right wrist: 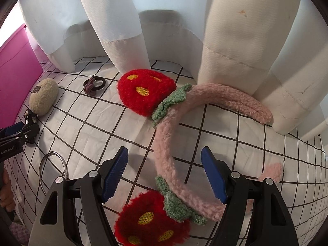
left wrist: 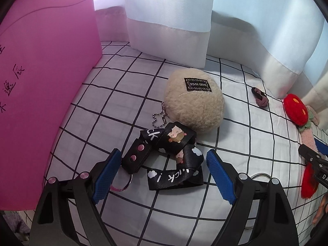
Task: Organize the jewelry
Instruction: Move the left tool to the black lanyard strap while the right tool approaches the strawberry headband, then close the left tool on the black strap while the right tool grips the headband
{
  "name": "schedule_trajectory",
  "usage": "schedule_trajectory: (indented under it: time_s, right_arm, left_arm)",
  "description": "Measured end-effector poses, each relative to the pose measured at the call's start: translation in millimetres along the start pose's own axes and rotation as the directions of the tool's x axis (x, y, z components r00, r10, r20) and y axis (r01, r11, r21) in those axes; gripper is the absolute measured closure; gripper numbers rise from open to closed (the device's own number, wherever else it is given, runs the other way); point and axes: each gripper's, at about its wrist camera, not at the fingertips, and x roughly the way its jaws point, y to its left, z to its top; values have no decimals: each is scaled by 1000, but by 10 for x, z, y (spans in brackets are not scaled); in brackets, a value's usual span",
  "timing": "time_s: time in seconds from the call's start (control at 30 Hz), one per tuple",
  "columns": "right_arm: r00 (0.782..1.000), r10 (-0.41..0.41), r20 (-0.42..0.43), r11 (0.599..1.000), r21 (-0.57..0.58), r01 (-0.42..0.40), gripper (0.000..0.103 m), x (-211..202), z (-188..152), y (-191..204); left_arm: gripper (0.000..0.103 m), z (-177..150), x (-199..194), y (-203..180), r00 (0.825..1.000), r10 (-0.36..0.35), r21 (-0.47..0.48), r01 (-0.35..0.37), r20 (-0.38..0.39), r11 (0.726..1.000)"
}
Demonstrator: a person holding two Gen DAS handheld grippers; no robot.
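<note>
Left wrist view shows the left gripper (left wrist: 162, 165), jaws apart, over the lanyard (left wrist: 170, 155), the right gripper (right wrist: 164, 171) likewise apart over the headband (right wrist: 170, 141); nothing looks sorted yet, pompom (left wrist: 193, 104) and hair tie (left wrist: 260, 98) loose on the sheet (left wrist: 123, 94).

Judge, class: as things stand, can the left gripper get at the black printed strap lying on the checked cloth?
Probably yes. The left gripper has its jaws open on either side of the black printed strap, and nothing lies over the strap. The beige plush pouch sits just behind it, seemingly touching, out of the approach.
</note>
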Motion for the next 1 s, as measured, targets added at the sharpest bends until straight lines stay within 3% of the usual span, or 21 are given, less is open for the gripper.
schedule_trajectory:
  time_s: [0.3,0.6,0.67,0.83,0.87,0.93,1.0]
  right_arm:
    - [1000,3,21,1000,-19,-3,33,49,-8,10]
    - [999,-1,46,1000,-11,1,34,66,-19,88]
    - [999,3,51,1000,-15,-2,37,57,-22,112]
    - [998,20,67,999,-52,-16,70,11,-48,226]
    - [997,22,70,998,-59,-17,73,6,-53,248]
    - [997,28,71,997,-73,-23,85,-4,-52,285]
    - [997,37,71,996,-78,-32,91,-17,-54,308]
  left_arm:
    - [13,42,91,-26,1000,5,11,-5,22,1000]
    - [14,-23,42,-55,998,21,-7,-21,55,1000]
    - [19,-89,-25,-84,998,22,-8,-21,64,1000]
    - [41,-186,-173,-136,997,15,-3,-15,73,1000]
    - [45,-191,-193,-143,997,13,0,-13,74,1000]
    - [64,-202,-234,-149,997,5,5,-6,74,1000]
    - [80,-202,-250,-148,997,3,9,-4,74,1000]
